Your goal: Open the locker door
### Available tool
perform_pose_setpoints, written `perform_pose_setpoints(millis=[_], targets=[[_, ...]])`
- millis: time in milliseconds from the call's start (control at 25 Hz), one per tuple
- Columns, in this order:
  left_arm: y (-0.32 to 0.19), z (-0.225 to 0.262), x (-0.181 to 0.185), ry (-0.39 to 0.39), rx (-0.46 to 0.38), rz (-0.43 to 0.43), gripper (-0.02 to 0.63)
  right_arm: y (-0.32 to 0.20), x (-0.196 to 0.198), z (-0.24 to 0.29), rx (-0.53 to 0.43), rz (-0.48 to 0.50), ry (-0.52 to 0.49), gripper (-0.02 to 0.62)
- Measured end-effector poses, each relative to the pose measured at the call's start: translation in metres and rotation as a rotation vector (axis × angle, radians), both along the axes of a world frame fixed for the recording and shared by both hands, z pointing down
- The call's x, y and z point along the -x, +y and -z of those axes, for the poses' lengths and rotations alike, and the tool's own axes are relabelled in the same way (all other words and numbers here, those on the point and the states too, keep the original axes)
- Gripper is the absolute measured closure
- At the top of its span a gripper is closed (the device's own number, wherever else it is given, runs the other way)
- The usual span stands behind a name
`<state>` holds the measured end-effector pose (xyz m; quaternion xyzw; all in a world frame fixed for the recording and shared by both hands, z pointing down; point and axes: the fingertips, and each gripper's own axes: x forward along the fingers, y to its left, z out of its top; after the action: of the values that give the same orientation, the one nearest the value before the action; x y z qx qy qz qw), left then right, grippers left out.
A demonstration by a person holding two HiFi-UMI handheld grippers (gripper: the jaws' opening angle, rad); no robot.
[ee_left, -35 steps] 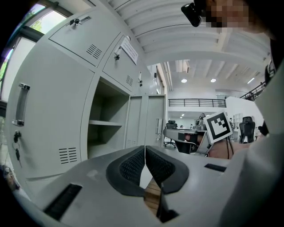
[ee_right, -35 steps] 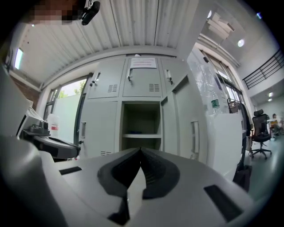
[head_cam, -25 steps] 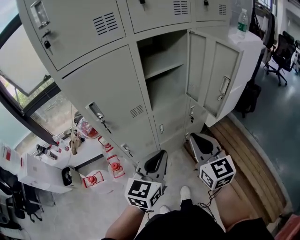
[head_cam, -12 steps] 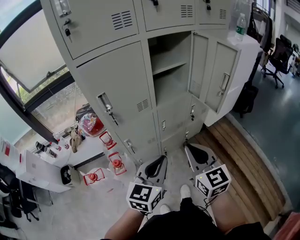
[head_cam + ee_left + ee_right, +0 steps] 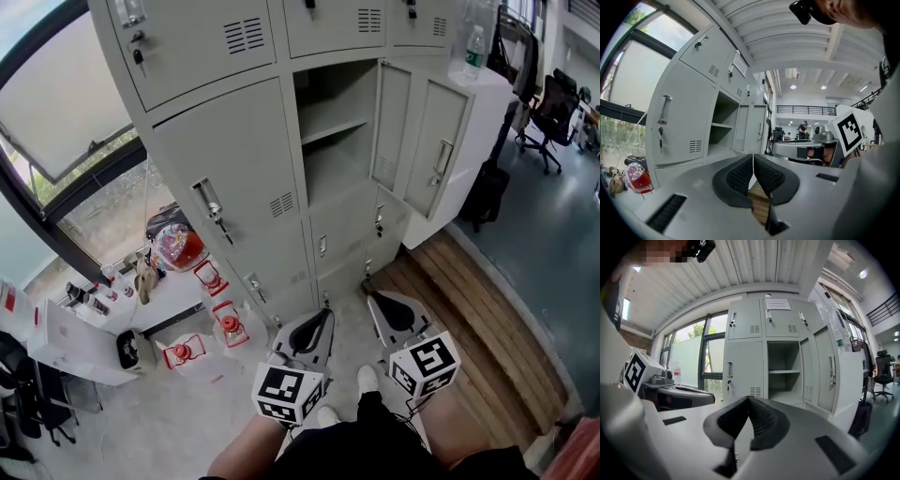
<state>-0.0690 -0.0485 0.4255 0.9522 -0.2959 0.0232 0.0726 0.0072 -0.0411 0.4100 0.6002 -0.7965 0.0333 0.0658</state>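
Note:
A bank of grey lockers (image 5: 234, 159) stands in front of me. The middle compartment (image 5: 333, 141) is empty, with one shelf, and its door (image 5: 422, 141) is swung out to the right with its handle (image 5: 438, 164) facing outward. The open compartment (image 5: 783, 371) and door (image 5: 827, 369) also show in the right gripper view, and the same compartment (image 5: 724, 126) in the left gripper view. My left gripper (image 5: 317, 323) and right gripper (image 5: 386, 307) are held low by the person's legs, well short of the lockers. Both are shut with nothing between the jaws.
A water bottle (image 5: 474, 52) stands on the white cabinet (image 5: 487, 112) right of the open door. Red items (image 5: 183, 248) and a cluttered low table (image 5: 75, 347) lie on the floor at left. Wooden planks (image 5: 469, 300) cover the floor at right, with office chairs (image 5: 544, 122) beyond.
The head view has shifted slightly toward the lockers. Both grippers stay shut and low; the right one has drawn back a little toward the body. The door stays open.

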Motion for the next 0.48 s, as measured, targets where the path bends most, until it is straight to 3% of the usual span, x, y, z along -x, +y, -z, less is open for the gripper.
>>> perform_pose_setpoints(millis=[480], targets=[[0.0039, 0.0023, -0.0027, -0.007, -0.008, -0.017, 0.586, 0.0036, 0.0028, -0.0008, -0.005, -0.001, -0.011, 0.541]])
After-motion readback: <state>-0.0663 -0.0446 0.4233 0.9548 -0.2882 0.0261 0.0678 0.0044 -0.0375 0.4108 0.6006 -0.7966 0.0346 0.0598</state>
